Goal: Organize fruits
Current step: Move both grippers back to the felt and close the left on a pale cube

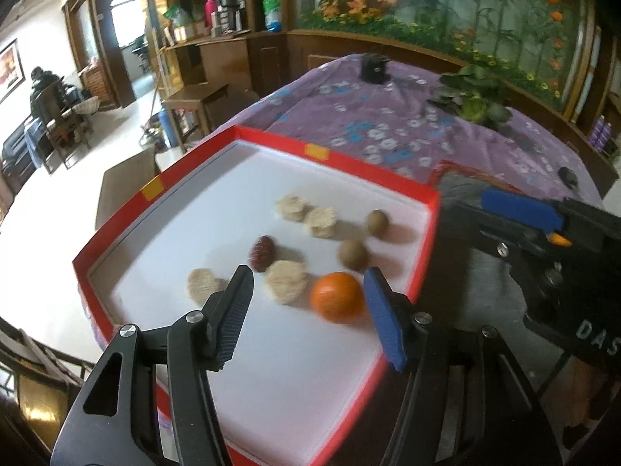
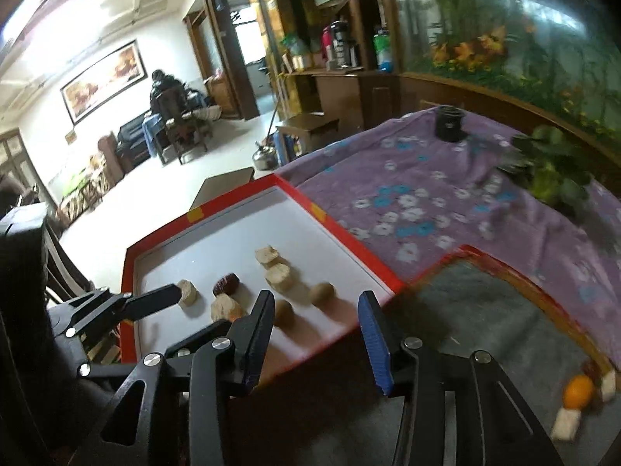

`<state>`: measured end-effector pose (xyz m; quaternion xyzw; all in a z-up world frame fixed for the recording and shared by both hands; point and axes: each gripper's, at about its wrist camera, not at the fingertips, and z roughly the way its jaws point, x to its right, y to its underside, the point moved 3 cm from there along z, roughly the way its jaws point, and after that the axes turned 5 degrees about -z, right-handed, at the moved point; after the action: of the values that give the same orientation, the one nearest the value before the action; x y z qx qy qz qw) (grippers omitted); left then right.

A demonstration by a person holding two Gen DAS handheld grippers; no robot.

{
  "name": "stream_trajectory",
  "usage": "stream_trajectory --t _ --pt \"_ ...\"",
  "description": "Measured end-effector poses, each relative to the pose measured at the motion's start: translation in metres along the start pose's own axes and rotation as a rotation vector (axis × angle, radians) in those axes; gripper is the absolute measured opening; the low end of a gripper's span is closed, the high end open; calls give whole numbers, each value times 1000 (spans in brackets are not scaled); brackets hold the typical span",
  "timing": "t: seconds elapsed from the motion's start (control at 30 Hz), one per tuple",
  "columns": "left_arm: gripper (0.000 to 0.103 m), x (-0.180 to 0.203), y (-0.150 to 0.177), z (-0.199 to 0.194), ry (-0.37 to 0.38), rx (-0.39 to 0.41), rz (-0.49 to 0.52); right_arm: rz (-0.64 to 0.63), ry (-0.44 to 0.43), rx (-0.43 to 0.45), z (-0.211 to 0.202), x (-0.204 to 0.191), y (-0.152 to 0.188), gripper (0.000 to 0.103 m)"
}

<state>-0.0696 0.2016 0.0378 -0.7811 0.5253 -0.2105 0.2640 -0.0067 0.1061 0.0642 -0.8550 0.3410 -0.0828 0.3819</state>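
Observation:
A red-rimmed white tray (image 1: 163, 182) holds several beige fruit slices (image 1: 285, 281), a dark red date (image 1: 263, 252), two brown round fruits (image 1: 353, 254) and an orange (image 1: 337, 296). My left gripper (image 1: 306, 283) is open just above the tray, its fingers either side of the orange and a slice, touching neither. My right gripper (image 2: 316, 312) is open and empty over the tray's (image 2: 372, 268) near right edge. A second orange (image 2: 578, 390), beige pieces (image 2: 566, 425) and a dark fruit lie on a grey mat (image 2: 485, 310) at the right.
The table has a purple flowered cloth (image 1: 388, 116). A leafy green plant (image 1: 473, 95) and a small black object (image 1: 374, 66) stand at the back. The right gripper's body (image 1: 543, 229) reaches in over the mat. Chairs and floor lie to the left.

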Motion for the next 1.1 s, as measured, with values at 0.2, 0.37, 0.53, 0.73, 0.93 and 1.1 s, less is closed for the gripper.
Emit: stream_trajectory --t 0.2,0.37,0.53,0.73,0.93,1.1 --pt "60 46 0 -7 73 -1 51 70 115 18 -55 49 43 44" --pt "60 99 5 -6 152 -25 118 129 204 16 -87 83 77 44" --pt "60 149 11 1 237 -70 188 224 289 -8 -118 129 119 45" --pt "59 207 21 14 327 -139 265 304 323 -21 -135 164 153 45" --pt "59 251 25 27 390 -202 278 341 338 -23 -142 187 170 45" --pt "59 283 25 44 396 -240 272 380 334 -14 -149 208 179 45"
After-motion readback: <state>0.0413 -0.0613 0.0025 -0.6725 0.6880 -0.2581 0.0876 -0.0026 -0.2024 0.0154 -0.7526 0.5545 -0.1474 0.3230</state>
